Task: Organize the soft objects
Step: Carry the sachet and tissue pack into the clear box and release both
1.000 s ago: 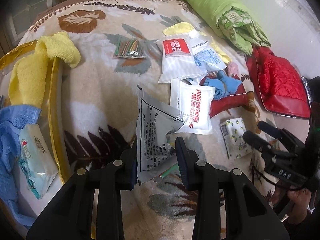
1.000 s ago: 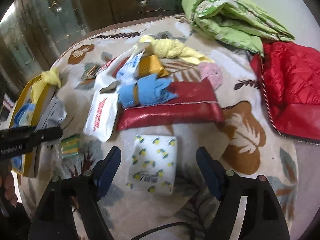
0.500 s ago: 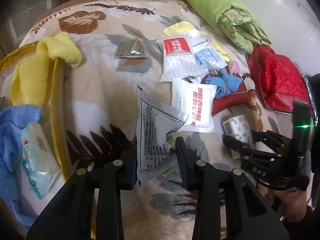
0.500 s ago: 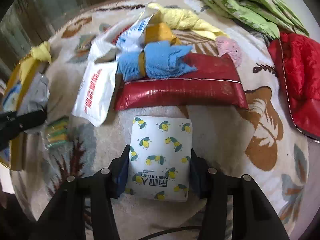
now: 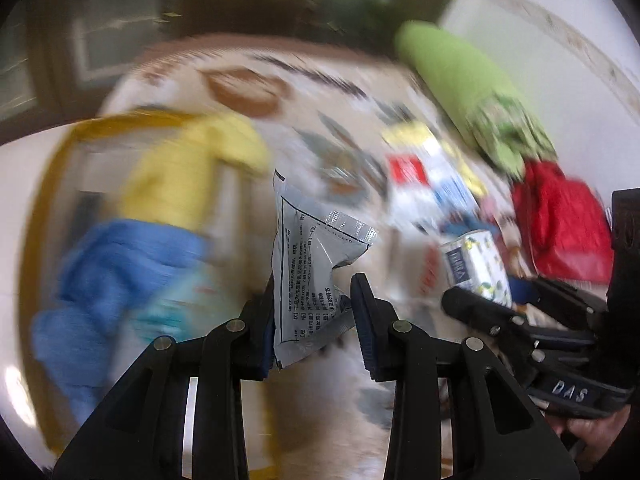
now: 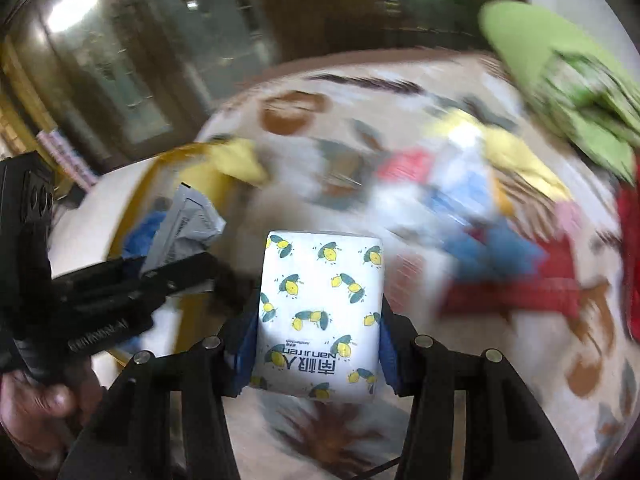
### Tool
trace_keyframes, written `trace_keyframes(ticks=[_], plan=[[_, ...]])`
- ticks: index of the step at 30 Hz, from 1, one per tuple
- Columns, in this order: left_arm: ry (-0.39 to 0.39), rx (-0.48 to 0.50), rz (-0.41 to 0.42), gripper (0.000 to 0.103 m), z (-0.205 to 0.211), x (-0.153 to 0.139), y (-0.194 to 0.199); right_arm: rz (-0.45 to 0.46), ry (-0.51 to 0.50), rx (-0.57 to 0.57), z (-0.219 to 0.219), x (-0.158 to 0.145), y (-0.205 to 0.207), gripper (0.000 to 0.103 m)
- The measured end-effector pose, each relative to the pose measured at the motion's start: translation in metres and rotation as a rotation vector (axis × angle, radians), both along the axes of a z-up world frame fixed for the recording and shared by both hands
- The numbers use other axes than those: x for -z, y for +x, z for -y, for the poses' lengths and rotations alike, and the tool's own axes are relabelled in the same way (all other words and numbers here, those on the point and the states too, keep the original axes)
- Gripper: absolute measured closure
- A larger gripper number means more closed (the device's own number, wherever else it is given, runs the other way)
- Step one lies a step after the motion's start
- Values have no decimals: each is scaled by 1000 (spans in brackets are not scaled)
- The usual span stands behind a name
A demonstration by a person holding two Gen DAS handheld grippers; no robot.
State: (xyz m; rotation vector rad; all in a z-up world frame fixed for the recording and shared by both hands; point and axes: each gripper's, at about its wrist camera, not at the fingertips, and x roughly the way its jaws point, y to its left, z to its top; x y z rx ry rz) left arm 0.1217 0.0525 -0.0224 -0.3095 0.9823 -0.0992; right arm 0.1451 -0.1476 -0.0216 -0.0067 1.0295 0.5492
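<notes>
Between the blue pads of the right gripper (image 6: 318, 340) we see the tissue pack (image 6: 320, 316), white with a yellow lemon print, standing upright with both pads pressed on its sides; it is lifted clear of the leaf-patterned blanket (image 6: 500, 380). Its jaws have just been closing, and the pack now sits squarely between them. In the left wrist view the left gripper (image 5: 314, 322) is clamped on one silver foil sachet (image 5: 310, 264), which sticks up past the fingertips, crumpled at its top corner.

Counts: one tissue pack, one foil sachet, each in its own gripper. The rest is motion-blurred, so we count only by colour. On the blanket we make out one red pouch (image 6: 516, 292) with something blue on it, some white and red packets (image 5: 420, 188) whose number we cannot tell, one green folded bedding roll (image 5: 472, 92) at the far right and one red quilted item (image 5: 564, 232) beside it.

Edges: a yellow-rimmed tray (image 5: 48, 184) lies at the blanket's left side, holding one yellow cloth (image 5: 188, 172) and one blue cloth (image 5: 116, 272); a pale blue-green pack beside them is too smeared to identify. The two grippers sit close side by side, each visible in the other's view. Bare blanket shows beneath the right gripper and between the tray and the packets.
</notes>
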Motion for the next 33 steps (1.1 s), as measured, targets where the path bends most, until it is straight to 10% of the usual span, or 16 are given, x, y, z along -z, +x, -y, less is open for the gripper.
trace_keyframes(ticks=[11,23,33], plan=[[32,-383,41,70,-117,5,-5,87,-57,-195,-156,3,42,52],[51,-443,-38,70,-135,37,-17,151,-219,-363,-224,27,57,33],[75,-428,15,66,-127,13,-35,157,36,-213,-125,-29,43,33]])
